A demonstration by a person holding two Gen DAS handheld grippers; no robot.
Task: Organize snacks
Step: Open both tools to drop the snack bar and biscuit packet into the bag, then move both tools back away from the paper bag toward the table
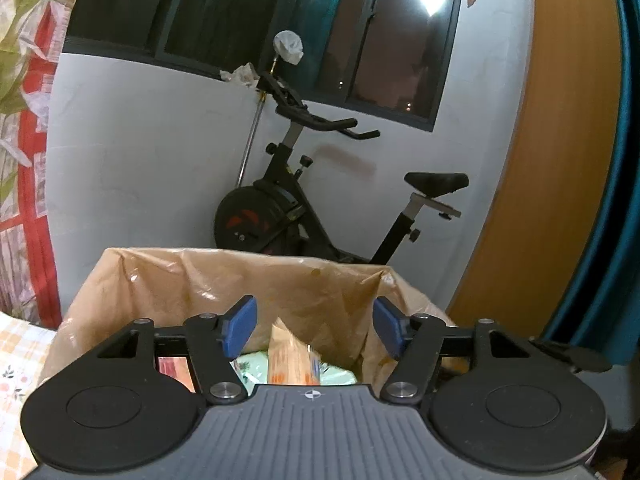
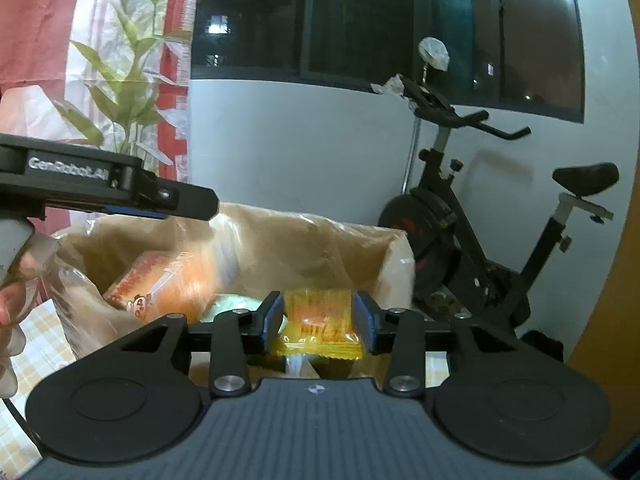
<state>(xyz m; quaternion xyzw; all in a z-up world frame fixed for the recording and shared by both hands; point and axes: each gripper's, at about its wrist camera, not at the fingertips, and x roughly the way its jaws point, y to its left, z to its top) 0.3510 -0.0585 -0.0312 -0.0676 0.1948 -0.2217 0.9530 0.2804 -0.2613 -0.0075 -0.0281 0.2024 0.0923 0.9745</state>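
Observation:
A brown paper bag (image 1: 208,280) stands open in front of both grippers; it also shows in the right wrist view (image 2: 320,240). My left gripper (image 1: 316,326) is open and empty above the bag's mouth. Below it an orange snack packet (image 1: 294,360) drops or lies blurred inside the bag, on a pale green packet (image 1: 256,368). My right gripper (image 2: 320,320) is shut on a yellow snack packet (image 2: 320,320) over the bag's near edge. The orange packet (image 2: 168,284) lies tilted in the bag, seen from the right. The left gripper (image 2: 120,188) shows at the left of the right wrist view.
An exercise bike (image 1: 304,200) stands behind the bag against a white wall under dark windows. A red and floral curtain (image 1: 24,120) hangs at the left. A checked cloth (image 1: 16,360) covers the surface under the bag. An orange panel (image 1: 560,160) is at the right.

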